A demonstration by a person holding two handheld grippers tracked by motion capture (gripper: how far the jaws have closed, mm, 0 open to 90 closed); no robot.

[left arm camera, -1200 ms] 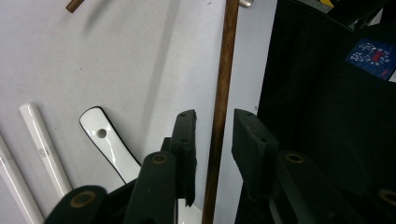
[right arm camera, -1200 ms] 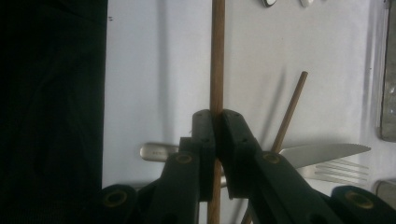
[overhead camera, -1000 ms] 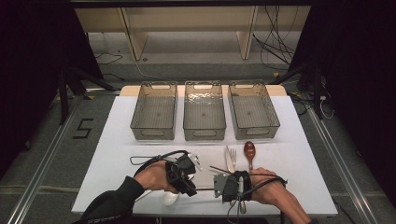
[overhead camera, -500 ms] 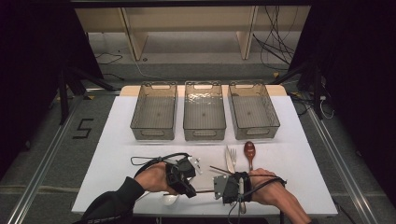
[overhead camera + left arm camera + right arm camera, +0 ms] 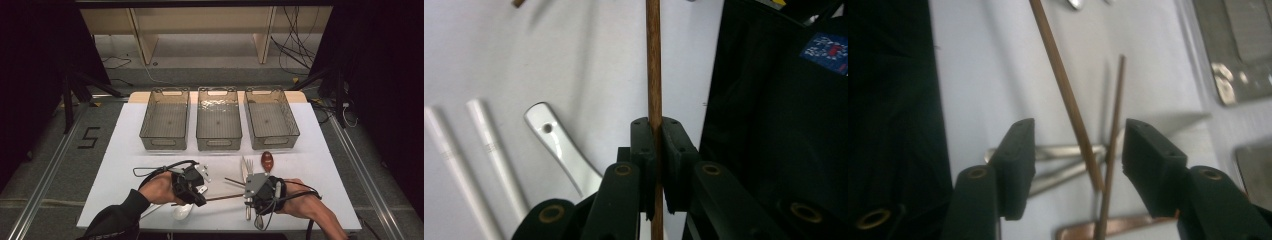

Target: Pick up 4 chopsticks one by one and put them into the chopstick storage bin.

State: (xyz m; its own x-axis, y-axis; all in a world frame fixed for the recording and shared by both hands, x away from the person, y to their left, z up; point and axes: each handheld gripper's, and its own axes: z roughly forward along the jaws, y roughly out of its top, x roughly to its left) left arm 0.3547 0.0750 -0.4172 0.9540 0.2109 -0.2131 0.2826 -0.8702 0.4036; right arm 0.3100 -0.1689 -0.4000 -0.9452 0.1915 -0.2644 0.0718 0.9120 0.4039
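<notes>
Wooden chopstick point(image 5: 653, 60) pinched, left tongs point(image 5: 655, 135) level

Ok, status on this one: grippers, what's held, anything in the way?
Left hand-held gripper shut on brown chopstick. Right hand-held gripper open, jaws either side of two crossed sticks. Metal cutlery handles lie underneath.

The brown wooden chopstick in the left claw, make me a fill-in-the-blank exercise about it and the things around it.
1. The left claw is ____ on the brown wooden chopstick.
2. The right claw hangs ____ over a second thin brown wooden chopstick and the metal cutlery handles.
3. At the far side of the white table stand ____ clear plastic bins in a row.
4. The white ceramic spoon lies ____ the held chopstick.

Missing words: shut; open; three; beside
</notes>
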